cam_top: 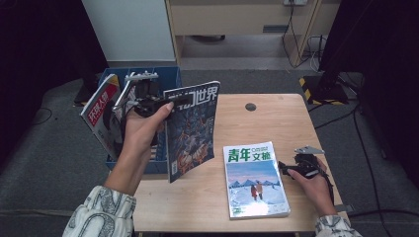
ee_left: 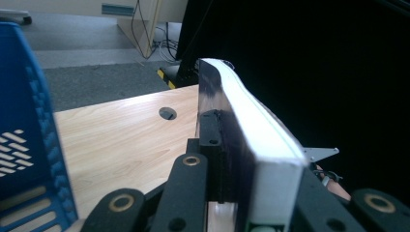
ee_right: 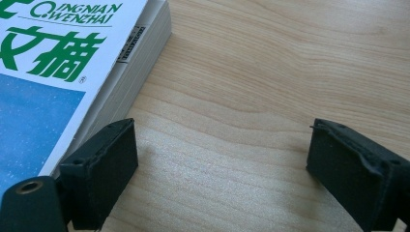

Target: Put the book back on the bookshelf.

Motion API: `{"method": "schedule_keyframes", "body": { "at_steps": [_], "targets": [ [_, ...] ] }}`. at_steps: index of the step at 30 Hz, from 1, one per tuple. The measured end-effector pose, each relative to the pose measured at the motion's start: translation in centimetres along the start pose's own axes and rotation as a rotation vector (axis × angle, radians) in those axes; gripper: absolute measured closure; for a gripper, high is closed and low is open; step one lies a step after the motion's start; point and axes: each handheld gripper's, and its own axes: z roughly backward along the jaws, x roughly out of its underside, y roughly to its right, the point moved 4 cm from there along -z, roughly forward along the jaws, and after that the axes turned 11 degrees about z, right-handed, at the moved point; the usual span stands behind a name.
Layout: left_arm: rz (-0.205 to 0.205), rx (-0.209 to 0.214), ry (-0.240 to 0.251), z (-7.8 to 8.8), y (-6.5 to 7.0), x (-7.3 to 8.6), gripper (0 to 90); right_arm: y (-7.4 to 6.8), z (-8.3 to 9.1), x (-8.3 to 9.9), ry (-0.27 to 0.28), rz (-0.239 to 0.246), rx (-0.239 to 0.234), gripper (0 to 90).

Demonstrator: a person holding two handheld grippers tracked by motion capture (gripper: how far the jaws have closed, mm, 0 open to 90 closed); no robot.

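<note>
My left gripper [cam_top: 159,105] is shut on the top edge of a dark-covered magazine [cam_top: 191,129], which hangs upright above the table's left side beside a blue crate [cam_top: 167,77]. In the left gripper view the magazine's white page edge [ee_left: 261,140] runs between the black jaws of that gripper [ee_left: 237,145]. A white and blue magazine with green lettering [cam_top: 254,180] lies flat on the wooden table [cam_top: 276,118]. My right gripper [cam_top: 288,169] rests just right of it, jaws open. In the right gripper view this gripper [ee_right: 222,159] has only bare wood between its jaws, with the flat magazine [ee_right: 58,72] at the left.
The blue crate [ee_left: 29,145] stands off the table's left edge and holds a red and white magazine [cam_top: 101,112] leaning upright. A round cable hole [cam_top: 250,106] sits near the table's far edge. Grey carpet and dark curtains surround the table.
</note>
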Motion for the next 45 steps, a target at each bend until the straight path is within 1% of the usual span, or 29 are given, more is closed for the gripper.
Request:
{"method": "schedule_keyframes", "body": {
  "at_steps": [11, 18, 22, 29, 39, 42, 45],
  "targets": [
    [0.020, -0.045, 0.029, 2.4, -1.6, -0.4, 82.2, 0.0, 0.0, 0.0, 0.000, -0.002, 0.000, 10.9],
    [0.025, -0.073, 0.045, 3.8, -2.6, -0.6, 82.2, 0.0, 0.0, 0.0, 0.000, -0.002, 0.000, 10.9],
    [0.026, -0.087, 0.054, 4.5, -3.0, -0.6, 82.2, 0.0, 0.0, 0.0, 0.000, -0.002, 0.000, 10.9],
    [0.040, -0.108, 0.071, 5.4, -3.9, -0.8, 82.2, 0.0, 0.0, 0.0, 0.002, -0.002, 0.001, 10.9],
    [0.058, -0.131, 0.104, 7.0, -4.4, -1.5, 82.2, 0.0, 0.0, 0.0, 0.000, -0.002, 0.000, 10.9],
    [0.058, -0.144, 0.118, 7.5, -4.6, -1.9, 82.2, 0.0, 0.0, 0.0, 0.000, -0.001, 0.000, 10.9],
    [0.065, -0.162, 0.132, 7.8, -5.1, -2.2, 82.2, 0.0, 0.0, 0.0, 0.000, 0.000, 0.000, 10.9]
  ]
}}
